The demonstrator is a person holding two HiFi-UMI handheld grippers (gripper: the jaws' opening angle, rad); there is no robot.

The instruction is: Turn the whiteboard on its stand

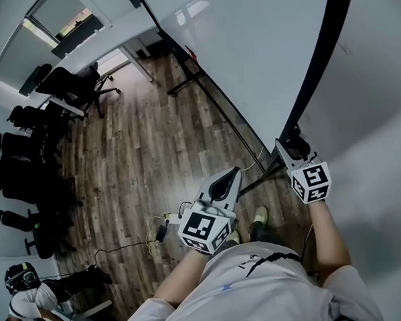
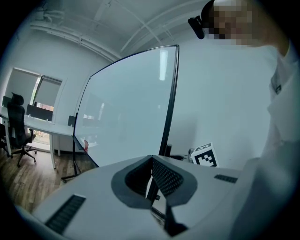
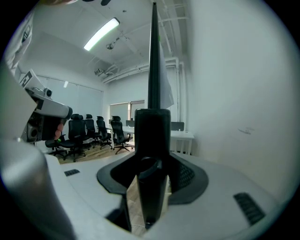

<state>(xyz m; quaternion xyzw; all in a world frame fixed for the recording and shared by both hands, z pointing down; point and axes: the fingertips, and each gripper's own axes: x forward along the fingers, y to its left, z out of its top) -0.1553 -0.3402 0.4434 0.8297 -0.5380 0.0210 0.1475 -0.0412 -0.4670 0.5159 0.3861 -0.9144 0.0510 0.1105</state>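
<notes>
Wood floor [image 1: 139,146] runs through an office, and the whiteboard [image 1: 248,46] stands on it at the right, close to a pale wall.

The right gripper [image 1: 290,140] has its fingers [image 3: 187,176] clamped on the board's black frame [image 3: 152,70], one on each side of that upright edge, low on the board. The frame fills the gap between them and rises straight up through the right gripper view.

The left gripper [image 1: 236,171] hangs free just to the left, near the same edge but apart from it. Its fingers [image 2: 166,176] are together at the tips with nothing between them, and they point toward the board's white face [image 2: 126,108].

Beyond the board, the stand's foot [image 1: 189,80] rests on the floor. A white worktop [image 1: 113,33] and black chairs [image 1: 76,86] stand farther off, cables [image 1: 160,229] lie near the person's feet, and another person [image 1: 26,296] sits at lower left.
</notes>
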